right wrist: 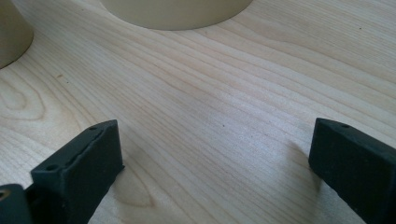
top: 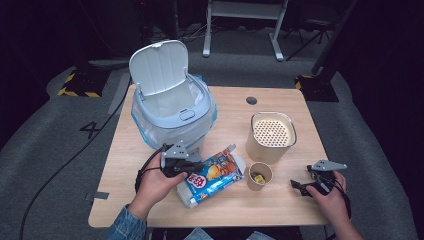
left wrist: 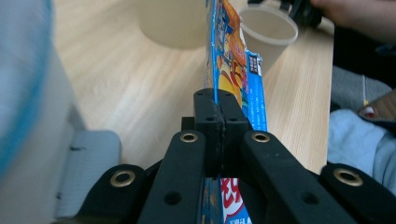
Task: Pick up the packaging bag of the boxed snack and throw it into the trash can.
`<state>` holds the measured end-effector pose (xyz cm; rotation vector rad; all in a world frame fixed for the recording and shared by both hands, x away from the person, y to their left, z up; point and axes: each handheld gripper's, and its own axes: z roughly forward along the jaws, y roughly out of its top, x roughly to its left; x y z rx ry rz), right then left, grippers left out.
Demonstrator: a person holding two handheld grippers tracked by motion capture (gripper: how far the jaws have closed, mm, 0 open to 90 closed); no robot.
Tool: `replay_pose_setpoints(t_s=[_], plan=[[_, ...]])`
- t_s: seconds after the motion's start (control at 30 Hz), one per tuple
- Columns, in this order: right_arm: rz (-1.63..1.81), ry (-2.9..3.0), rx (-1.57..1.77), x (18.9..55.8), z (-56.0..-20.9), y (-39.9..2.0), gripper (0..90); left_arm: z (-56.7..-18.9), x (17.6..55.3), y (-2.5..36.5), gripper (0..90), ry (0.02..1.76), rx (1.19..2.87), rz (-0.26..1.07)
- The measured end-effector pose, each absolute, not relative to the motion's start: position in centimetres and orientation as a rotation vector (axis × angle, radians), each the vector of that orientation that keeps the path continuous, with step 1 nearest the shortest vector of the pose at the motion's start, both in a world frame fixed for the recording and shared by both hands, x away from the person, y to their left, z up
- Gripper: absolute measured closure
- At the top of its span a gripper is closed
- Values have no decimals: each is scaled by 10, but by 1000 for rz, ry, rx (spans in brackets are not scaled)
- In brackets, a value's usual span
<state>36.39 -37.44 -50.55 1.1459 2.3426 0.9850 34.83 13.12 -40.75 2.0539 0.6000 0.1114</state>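
Snack bag (top: 212,178) pinched at its edge by our left gripper (top: 196,165).
We see its jaws pressed together on the wrapper in front of the open bin (top: 172,107); our right gripper (top: 300,186) rests on the table (top: 280,205) (jaws spread, nothing between), near the paper cup (top: 260,176).

High view: fixed above the person's side, facing forward and down over the whole desk (top: 280,100). Left claw view: close, level along the desk toward the paper cup (left wrist: 268,32). Right claw view: low, near-grazing the desk. All share the cup (top: 260,176) area.
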Motion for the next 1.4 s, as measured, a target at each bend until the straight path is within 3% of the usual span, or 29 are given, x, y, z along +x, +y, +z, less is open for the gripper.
replay_pose_setpoints(t_s=[0.73, 1.4], plan=[[985, 2343, 1145, 364, -505, -374, 29, -344, 349, 151, 893, 495, 1899, 213], [985, 2342, 1145, 364, -506, -374, 30, -290, 349, 171, 894, 525, 1720, 372]])
